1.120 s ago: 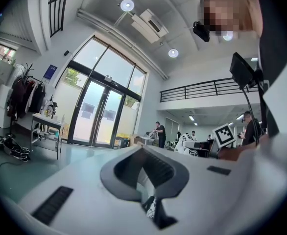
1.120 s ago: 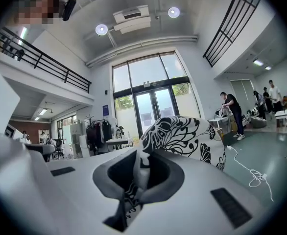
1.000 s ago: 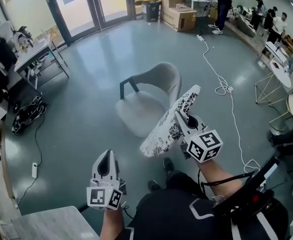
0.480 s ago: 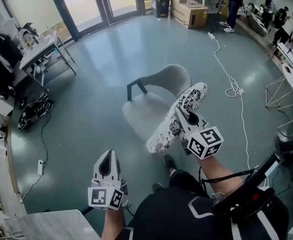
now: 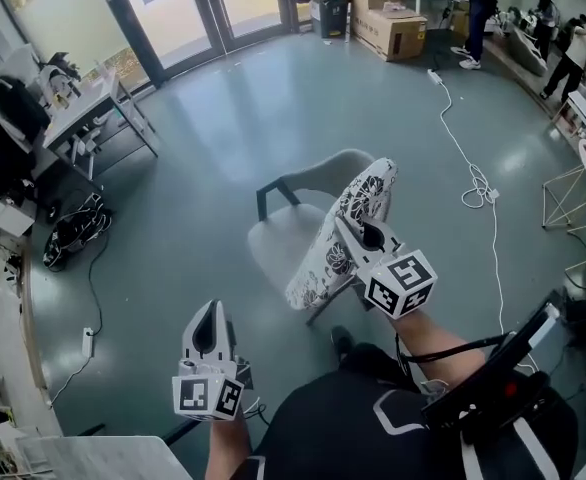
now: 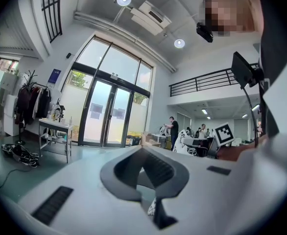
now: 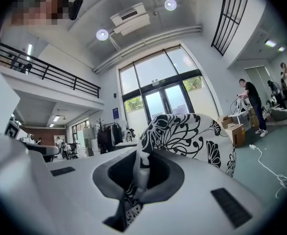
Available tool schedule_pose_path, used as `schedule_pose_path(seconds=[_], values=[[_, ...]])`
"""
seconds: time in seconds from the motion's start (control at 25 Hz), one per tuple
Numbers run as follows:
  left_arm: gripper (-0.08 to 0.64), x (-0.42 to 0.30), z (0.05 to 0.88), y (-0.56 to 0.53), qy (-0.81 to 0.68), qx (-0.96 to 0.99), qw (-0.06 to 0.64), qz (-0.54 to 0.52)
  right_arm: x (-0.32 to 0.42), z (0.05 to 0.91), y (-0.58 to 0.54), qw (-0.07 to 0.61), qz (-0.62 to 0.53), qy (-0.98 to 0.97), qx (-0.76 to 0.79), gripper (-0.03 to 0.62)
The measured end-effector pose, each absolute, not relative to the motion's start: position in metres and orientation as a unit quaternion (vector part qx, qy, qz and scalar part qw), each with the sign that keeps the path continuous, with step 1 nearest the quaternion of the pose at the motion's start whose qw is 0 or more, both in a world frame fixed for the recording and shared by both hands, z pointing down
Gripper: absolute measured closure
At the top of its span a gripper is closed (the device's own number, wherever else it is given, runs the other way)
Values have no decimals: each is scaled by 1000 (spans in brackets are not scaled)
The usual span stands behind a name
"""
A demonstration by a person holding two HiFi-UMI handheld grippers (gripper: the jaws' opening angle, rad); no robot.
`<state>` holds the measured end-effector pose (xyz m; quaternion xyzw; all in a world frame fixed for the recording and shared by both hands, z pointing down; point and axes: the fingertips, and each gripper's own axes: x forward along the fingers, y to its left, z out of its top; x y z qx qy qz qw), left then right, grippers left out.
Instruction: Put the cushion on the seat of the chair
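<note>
Head view and both tool views, one instant. The right tool (image 5: 351, 230) is clamped on the cushion (image 5: 321, 260), a white pad printed with black floral figures. In the right gripper view the jaws of this tool (image 7: 139, 166) are drawn narrow, a pinched edge of the cushion (image 7: 185, 133) runs between them, and the rest of the pad rises beyond the tips. Seen from the head, the cushion is held clear of the floor (image 5: 203, 168) and tilted, its long axis running from lower left to upper right. It overlaps the right part of the chair (image 5: 318, 168).

The chair is pale grey with dark legs and a curved backrest. It stands just ahead of the person, and the visible left portion of its seat (image 5: 278, 248) carries nothing. The cushion is not yet laid on the seat. Whether it touches the backrest cannot be told.

The left tool (image 5: 211, 313) is held low at the left, well apart from the chair and the cushion. Its jaws meet at the tips and grip nothing, as the left gripper view confirms (image 6: 142, 150).

Surroundings: glass doors (image 5: 188, 8) at the far wall, cardboard boxes (image 5: 393, 33) near them, a white cable (image 5: 473, 183) trailing over the floor at the right, a surface (image 5: 88, 103) at the left, and a black bag (image 5: 73, 233) lying on the floor near it.
</note>
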<state>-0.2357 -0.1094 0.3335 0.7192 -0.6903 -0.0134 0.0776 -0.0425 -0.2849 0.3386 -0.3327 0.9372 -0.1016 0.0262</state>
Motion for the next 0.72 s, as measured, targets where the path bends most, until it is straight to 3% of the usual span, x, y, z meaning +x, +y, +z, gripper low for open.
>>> schedule_pose_path(seconds=[0.72], values=[[551, -215, 349, -184, -711, 696, 89, 50, -50, 475, -352, -77, -184, 933, -298, 569]])
